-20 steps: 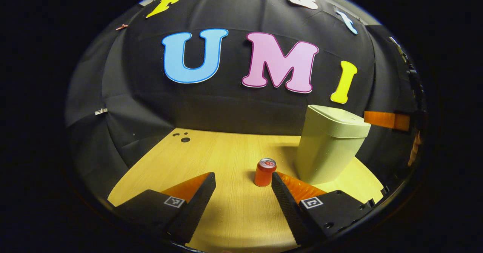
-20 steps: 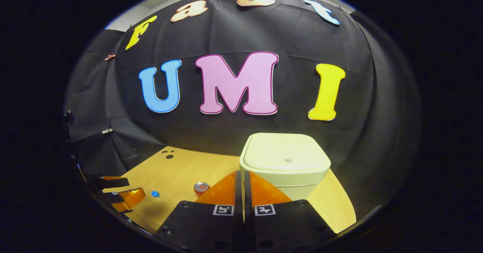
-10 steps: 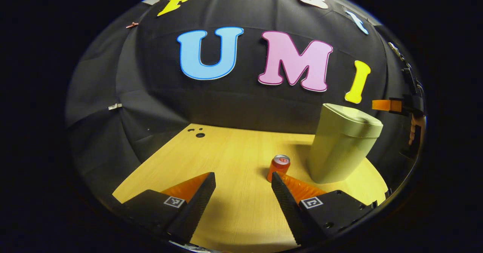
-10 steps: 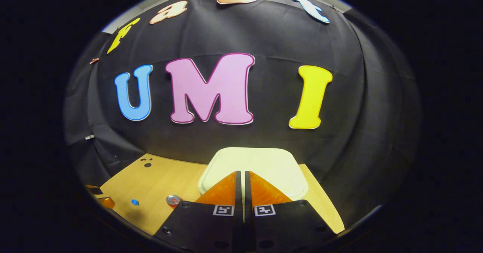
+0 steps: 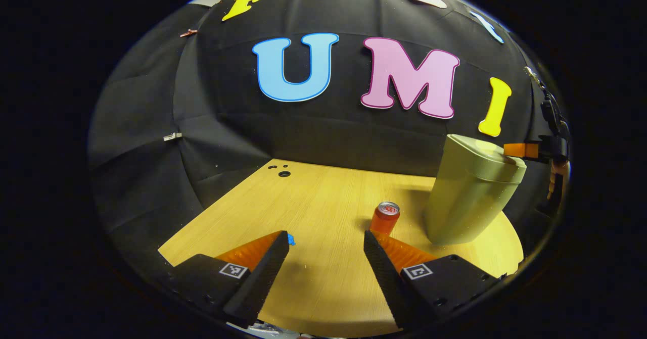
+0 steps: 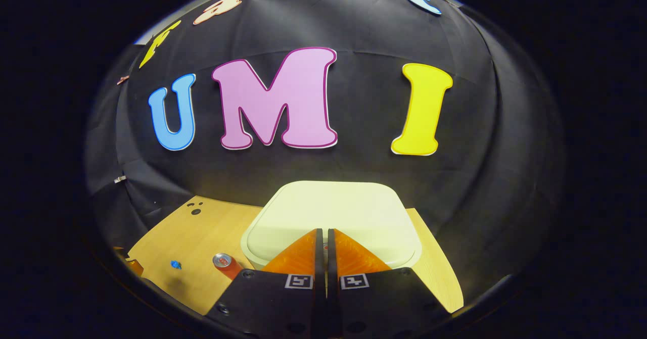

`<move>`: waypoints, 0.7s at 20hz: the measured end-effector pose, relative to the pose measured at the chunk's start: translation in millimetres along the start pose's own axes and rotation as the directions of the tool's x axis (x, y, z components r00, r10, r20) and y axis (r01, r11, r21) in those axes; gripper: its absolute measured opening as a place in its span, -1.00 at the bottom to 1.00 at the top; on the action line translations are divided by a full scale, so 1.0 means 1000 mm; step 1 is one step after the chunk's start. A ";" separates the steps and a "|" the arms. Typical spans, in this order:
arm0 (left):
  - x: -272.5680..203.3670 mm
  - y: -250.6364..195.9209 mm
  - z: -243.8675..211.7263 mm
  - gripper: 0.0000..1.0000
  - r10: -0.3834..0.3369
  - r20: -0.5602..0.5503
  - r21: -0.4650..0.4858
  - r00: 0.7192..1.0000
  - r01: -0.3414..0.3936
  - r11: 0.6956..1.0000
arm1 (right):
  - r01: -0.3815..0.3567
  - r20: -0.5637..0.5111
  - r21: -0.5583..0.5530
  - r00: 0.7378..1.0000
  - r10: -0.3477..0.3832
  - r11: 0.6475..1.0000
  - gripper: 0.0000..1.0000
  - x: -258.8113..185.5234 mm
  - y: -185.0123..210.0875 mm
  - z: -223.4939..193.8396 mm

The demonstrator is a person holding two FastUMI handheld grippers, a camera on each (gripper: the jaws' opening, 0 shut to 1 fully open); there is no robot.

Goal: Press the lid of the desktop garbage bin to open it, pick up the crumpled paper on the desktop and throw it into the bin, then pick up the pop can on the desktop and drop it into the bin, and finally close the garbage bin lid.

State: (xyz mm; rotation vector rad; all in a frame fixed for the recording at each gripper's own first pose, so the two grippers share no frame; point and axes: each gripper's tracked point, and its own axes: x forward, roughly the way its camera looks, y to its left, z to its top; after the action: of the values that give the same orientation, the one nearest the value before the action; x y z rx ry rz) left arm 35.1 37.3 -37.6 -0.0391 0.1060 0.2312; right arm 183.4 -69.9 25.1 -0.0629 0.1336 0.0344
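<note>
Bin lid [image 6: 331, 212], shut atop the bin [image 5: 467, 202] at desk [image 5: 323, 197] right, now has the right gripper [image 6: 323, 238], jaws together, down on it vs. hovering a sec ago, so press-to-open looks underway; left gripper [image 5: 326, 248] jaws apart nr pop can [image 5: 385, 218].

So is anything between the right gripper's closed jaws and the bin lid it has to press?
Nothing visible. The right gripper, jaws shut together, is right over the closed lid of the bin. The pop can stands apart on the desktop, left of the bin.
</note>
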 end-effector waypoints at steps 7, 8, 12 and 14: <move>-0.013 -0.027 -0.018 0.92 0.042 -0.034 0.017 0.999 -0.041 0.999 | -0.062 0.017 -0.030 0.998 0.062 0.998 -0.90 0.003 0.002 -0.001; -0.015 -0.029 -0.019 0.92 0.041 -0.034 0.022 0.999 -0.040 0.999 | -0.065 0.019 -0.038 0.998 0.065 0.997 -0.90 0.003 0.002 -0.001; -0.018 -0.039 -0.019 0.92 0.017 -0.038 0.046 0.999 -0.015 0.999 | -0.069 0.026 0.024 0.997 0.069 0.997 -0.89 0.004 0.000 -0.003; -0.017 -0.041 -0.013 0.90 0.001 -0.019 0.048 1.000 0.000 0.999 | -0.083 0.025 0.067 0.996 0.082 0.994 -0.89 0.003 0.003 -0.005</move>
State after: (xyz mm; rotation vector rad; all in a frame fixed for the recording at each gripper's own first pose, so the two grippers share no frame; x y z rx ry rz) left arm 27.3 -7.1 -47.1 0.0060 0.1308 0.2285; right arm 185.8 -67.6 19.3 0.0107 0.1154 0.1129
